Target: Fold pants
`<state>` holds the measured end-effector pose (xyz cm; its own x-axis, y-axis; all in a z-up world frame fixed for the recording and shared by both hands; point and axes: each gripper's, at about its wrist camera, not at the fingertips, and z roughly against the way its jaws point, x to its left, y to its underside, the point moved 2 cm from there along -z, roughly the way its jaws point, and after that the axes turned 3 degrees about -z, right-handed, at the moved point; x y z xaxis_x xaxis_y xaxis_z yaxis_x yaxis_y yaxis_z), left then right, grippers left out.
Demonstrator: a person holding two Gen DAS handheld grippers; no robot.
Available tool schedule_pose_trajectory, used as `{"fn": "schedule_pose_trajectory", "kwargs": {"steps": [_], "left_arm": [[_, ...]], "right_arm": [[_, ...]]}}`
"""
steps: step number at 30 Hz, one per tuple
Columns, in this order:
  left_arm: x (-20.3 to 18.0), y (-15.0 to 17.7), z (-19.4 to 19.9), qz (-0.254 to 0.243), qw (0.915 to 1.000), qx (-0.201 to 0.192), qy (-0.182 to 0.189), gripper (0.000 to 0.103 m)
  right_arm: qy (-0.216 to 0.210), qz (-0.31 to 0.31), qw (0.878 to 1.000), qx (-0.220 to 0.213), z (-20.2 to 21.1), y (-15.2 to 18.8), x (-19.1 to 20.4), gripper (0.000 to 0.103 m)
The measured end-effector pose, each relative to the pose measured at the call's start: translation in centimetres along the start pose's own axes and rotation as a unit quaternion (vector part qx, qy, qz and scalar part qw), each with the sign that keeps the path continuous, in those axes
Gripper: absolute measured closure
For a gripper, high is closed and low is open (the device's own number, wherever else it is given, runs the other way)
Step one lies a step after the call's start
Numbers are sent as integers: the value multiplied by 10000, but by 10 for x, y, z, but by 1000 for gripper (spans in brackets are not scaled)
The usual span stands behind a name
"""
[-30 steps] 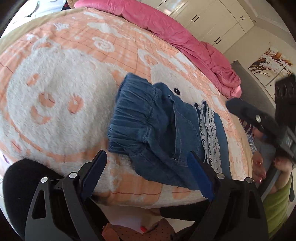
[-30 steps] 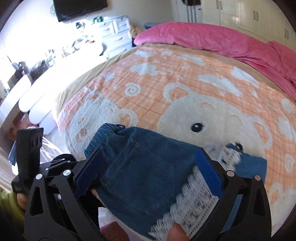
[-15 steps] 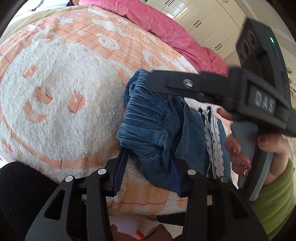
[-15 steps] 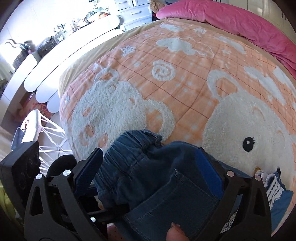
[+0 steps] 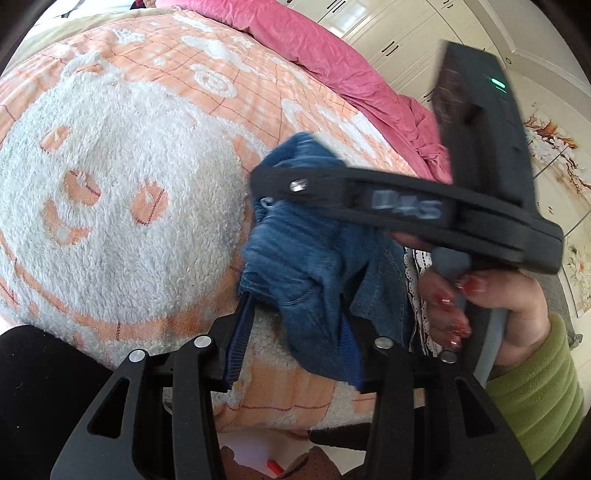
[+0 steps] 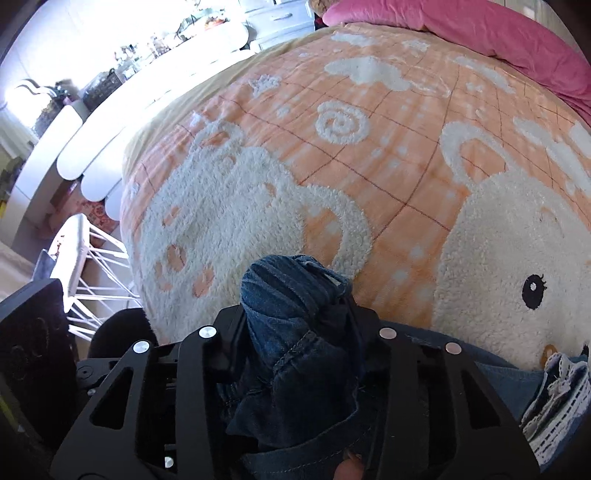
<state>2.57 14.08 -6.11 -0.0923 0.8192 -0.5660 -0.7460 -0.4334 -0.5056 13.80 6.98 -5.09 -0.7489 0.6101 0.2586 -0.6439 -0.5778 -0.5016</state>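
Note:
Blue denim pants (image 5: 314, 251) with a white lace trim (image 5: 415, 280) lie bunched at the near edge of the bed. In the left wrist view, my left gripper (image 5: 295, 314) has a fold of denim between its blue pads; its jaws are opening slightly while the tips still pinch the cloth. My right gripper (image 5: 280, 181) crosses above the pants, held by a hand (image 5: 498, 295) in a green sleeve. In the right wrist view, my right gripper (image 6: 297, 310) is closing, squeezing the gathered waistband of the pants (image 6: 295, 284). Lace trim (image 6: 557, 406) shows at the lower right.
The bed has a fluffy orange and white blanket (image 5: 110, 184) with bear faces. A pink duvet (image 5: 332, 62) lies along its far side, with white wardrobes (image 5: 399, 33) behind. A white rack (image 6: 85, 258) and white counters (image 6: 110, 110) stand left of the bed.
My right gripper swung in over the pants, dropped and went from wide open to clamped on the waistband. My left gripper narrowed onto the denim fold. The pants have bunched up.

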Motion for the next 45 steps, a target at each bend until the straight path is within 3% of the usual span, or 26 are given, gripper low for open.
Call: {"fn": "schedule_pose_trajectory", "kwargs": {"steps": [2, 6, 7, 13, 17, 22, 29, 31, 33, 37, 39, 42, 45], "left_arm": [[-3, -1, 2, -89, 9999, -84, 34, 53], [-11, 0, 1, -175, 9997, -137, 88, 34], [-12, 0, 1, -192, 9996, -155, 111, 33], [-54, 2, -3, -743, 9969, -210, 171, 34], [-95, 0, -13, -1200, 9922, -119, 301, 44], [-136, -2, -29, -1602, 9868, -47, 241, 45], [-182, 5, -60, -1969, 9791, 82, 494, 45], [-190, 11, -69, -2117, 9751, 81, 657, 45], [-194, 23, -76, -2277, 9712, 151, 691, 44], [-191, 38, -82, -2324, 9672, 339, 967, 44], [-191, 41, -80, -2450, 9648, 281, 910, 44], [-193, 42, -84, -2532, 9632, 304, 847, 44], [-196, 46, -92, -2613, 9615, 370, 770, 43]], "right_arm": [[-165, -82, 9996, -232, 18, 3, -2, 69], [-374, -162, 9976, -553, 44, 9, -8, 70], [-450, -217, 9967, -647, 53, 11, -11, 70], [-554, -321, 9920, -1086, 97, 28, -34, 70], [-519, -495, 9885, -1330, 122, 38, -59, 70], [-424, -820, 9834, -1563, 149, 54, -96, 70], [-225, -1188, 9754, -1843, 176, 84, -137, 70], [-186, -1343, 9724, -1897, 183, 95, -150, 68], [-101, -1543, 9686, -1949, 191, 111, -163, 56], [141, -1986, 9552, -2188, 208, 146, -190, 56], [271, -2125, 9522, -2179, 209, 157, -196, 56], [424, -1914, 9594, -2028, 201, 161, -182, 54], [569, -1495, 9713, -1759, 185, 154, -156, 45]]}}
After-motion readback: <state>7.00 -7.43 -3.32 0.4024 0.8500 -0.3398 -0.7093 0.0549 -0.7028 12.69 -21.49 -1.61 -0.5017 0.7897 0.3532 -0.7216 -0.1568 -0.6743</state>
